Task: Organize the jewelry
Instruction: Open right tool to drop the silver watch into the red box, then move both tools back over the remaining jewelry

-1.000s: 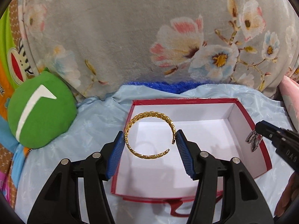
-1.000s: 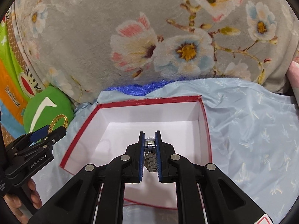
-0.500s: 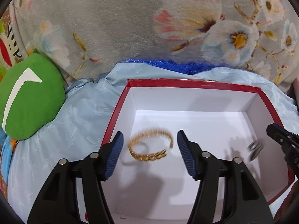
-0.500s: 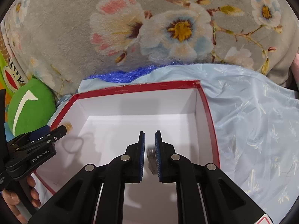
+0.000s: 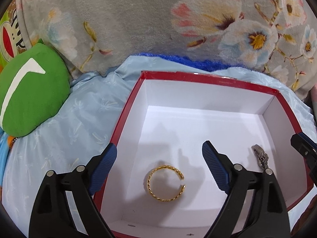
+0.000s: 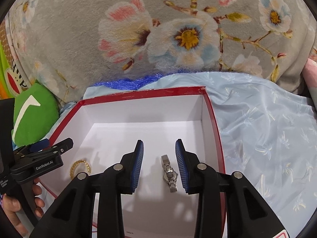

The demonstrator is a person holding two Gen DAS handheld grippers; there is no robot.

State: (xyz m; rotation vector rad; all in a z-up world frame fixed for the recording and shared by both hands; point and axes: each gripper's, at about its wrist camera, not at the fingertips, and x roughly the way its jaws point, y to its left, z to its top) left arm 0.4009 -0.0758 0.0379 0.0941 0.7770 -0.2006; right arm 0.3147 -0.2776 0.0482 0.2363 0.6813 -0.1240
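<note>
We hold both claws over the red box (image 5: pixel 126 111), whose white floor carries the two pieces of jewelry.

In the left wrist view, our left gripper (image 5: pixel 159 165) stands wide, its jaws opening, with nothing pressed between the blue pads (image 5: pixel 103 166). The gold bangle (image 5: pixel 166 183) lies flat on the box floor, just below the midpoint of the claw, toward six o'clock from it, its open gap facing three o'clock. It touches neither pad. At three o'clock from the bangle, beyond the right finger, the silver watch (image 5: pixel 260 156) lies on the same floor, near the box's right wall.

In the right wrist view, our right gripper (image 6: pixel 159 163) is narrowly parted and its jaws are opening. The watch (image 6: pixel 168 173) lies lengthwise on the floor between the pads, nearer the right one, running from twelve to six o'clock; whether it brushes that pad we cannot tell. The bangle (image 6: pixel 80 168) shows at nine o'clock from this claw, under the tip of the left gripper (image 6: pixel 57 146), which a hand (image 6: pixel 11 208) holds at the frame's lower left.

The box sits on pale blue cloth (image 6: pixel 267 138), with a green cushion (image 5: pixel 29 97) at ten o'clock.
</note>
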